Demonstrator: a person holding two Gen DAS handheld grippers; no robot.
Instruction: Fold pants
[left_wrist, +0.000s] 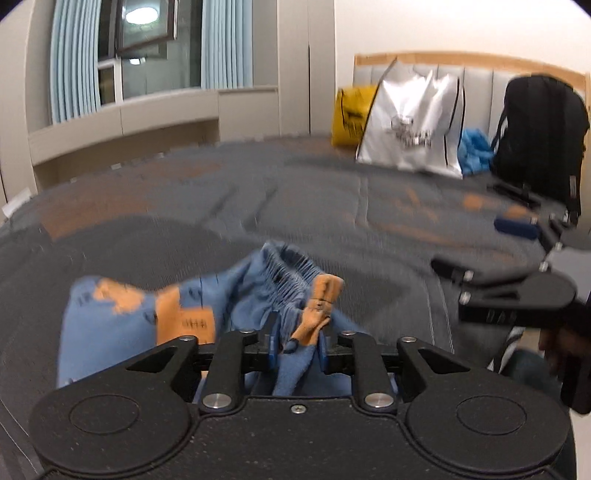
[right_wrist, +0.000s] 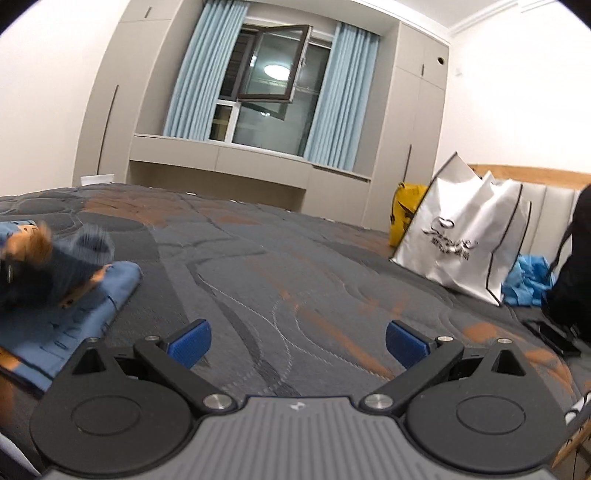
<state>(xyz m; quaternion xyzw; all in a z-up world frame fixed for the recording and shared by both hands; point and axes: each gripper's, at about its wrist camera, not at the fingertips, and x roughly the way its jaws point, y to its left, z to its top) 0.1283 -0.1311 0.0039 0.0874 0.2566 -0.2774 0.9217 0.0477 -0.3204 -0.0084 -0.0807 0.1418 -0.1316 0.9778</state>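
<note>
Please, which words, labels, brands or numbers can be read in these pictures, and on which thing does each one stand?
None can be read for certain.
White bag: dark cursive logo with smaller characters under it, too blurred to read.
Yellow bag: black markings, unreadable.
Pants: dark stitch-like marks on an orange patch, not legible as text.
Black backpack: small label at its side, too small to read.

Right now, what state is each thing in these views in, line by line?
left tool: narrow gap, blue fabric between its pads.
right tool: wide open, nothing between the pads.
pants: bunched on the mattress, elastic waistband raised at the left tool.
window: one sash swung open.
curtains: drawn back to both sides.
white bag: upright against the headboard.
backpack: standing upright.
</note>
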